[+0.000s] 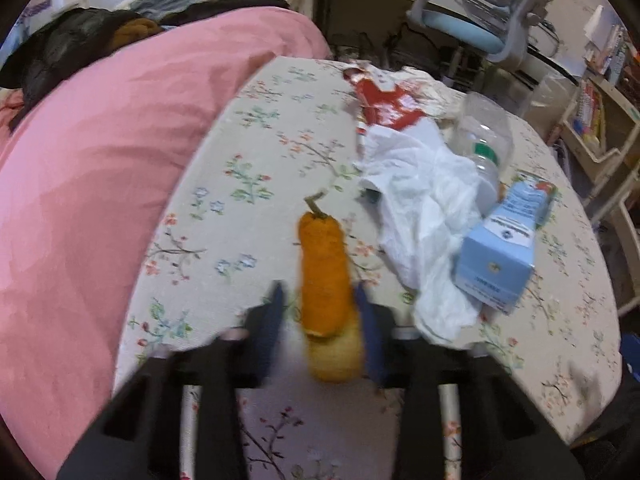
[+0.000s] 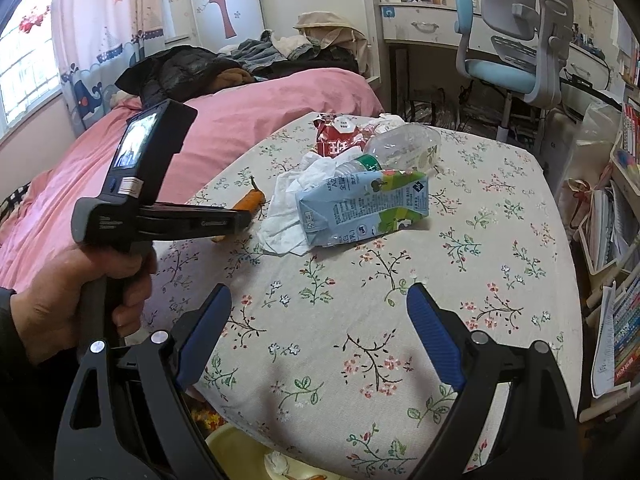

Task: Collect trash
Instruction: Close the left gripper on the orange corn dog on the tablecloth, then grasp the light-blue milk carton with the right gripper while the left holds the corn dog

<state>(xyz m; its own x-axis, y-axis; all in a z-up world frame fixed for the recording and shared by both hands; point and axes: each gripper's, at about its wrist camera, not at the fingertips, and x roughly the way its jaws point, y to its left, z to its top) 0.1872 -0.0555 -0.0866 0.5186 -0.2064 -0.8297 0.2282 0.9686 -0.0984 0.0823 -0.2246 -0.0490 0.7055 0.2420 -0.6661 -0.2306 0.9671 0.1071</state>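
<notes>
An orange banana peel (image 1: 323, 276) lies on the floral tablecloth (image 1: 256, 152). My left gripper (image 1: 320, 300) straddles it, fingers close on both sides; whether they press it is unclear. White tissue (image 1: 420, 208), a blue milk carton (image 1: 504, 244), a clear plastic bottle (image 1: 484, 148) and a red wrapper (image 1: 384, 104) lie to its right. In the right wrist view my right gripper (image 2: 320, 300) is open and empty over the near table, with the carton (image 2: 360, 204), tissue (image 2: 288, 208), bottle (image 2: 400, 144), wrapper (image 2: 336, 136), peel (image 2: 250, 200) and left gripper (image 2: 240, 216) beyond.
A pink bed (image 2: 240, 112) with piled clothes (image 2: 192, 68) borders the table's left. A blue desk chair (image 2: 516, 40) and desk stand behind. Bookshelves (image 2: 616, 240) line the right. A yellow bin (image 2: 240, 456) with trash sits below the table's near edge.
</notes>
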